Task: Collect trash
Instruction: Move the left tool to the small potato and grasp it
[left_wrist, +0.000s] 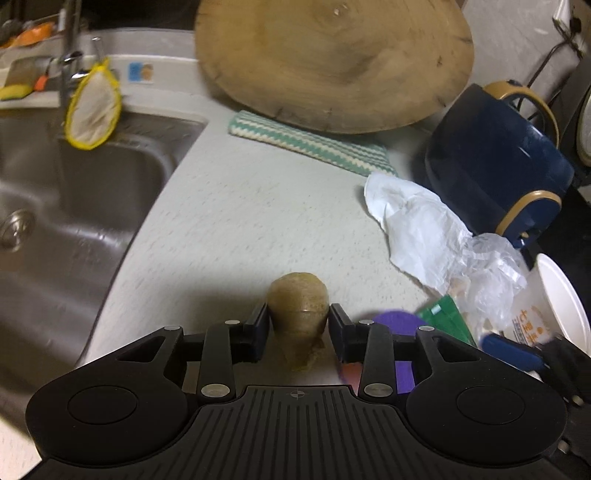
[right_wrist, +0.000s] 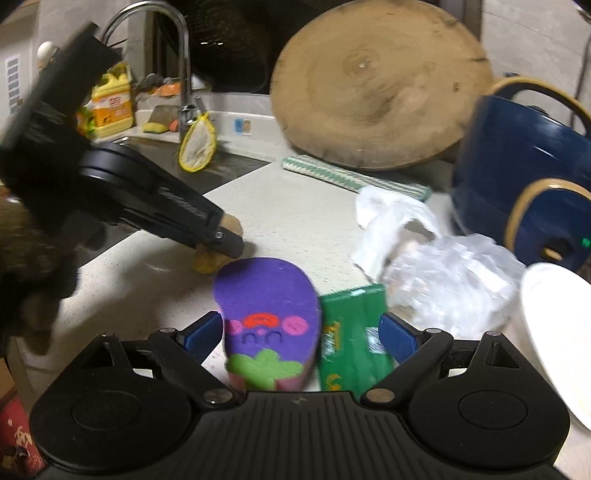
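Scraps on pale countertop (left_wrist: 229, 221). Left gripper (left_wrist: 298, 325), bottom centre, clamped on brownish peel scrap (left_wrist: 299, 314). Right gripper (right_wrist: 299, 336) spread wide around purple sponge (right_wrist: 267, 317) and green packet (right_wrist: 351, 343), gripping neither. Crumpled tissue (left_wrist: 410, 225) at right.

A pale speckled countertop (left_wrist: 229, 206) carries everything. At twelve o'clock lies a green-and-white striped cloth (left_wrist: 314, 142); at two, crumpled white paper (left_wrist: 413, 225) and clear plastic (left_wrist: 491, 273); nearer, a purple sponge (right_wrist: 266, 295), green packet (right_wrist: 351, 332), and brownish peel (left_wrist: 299, 310).
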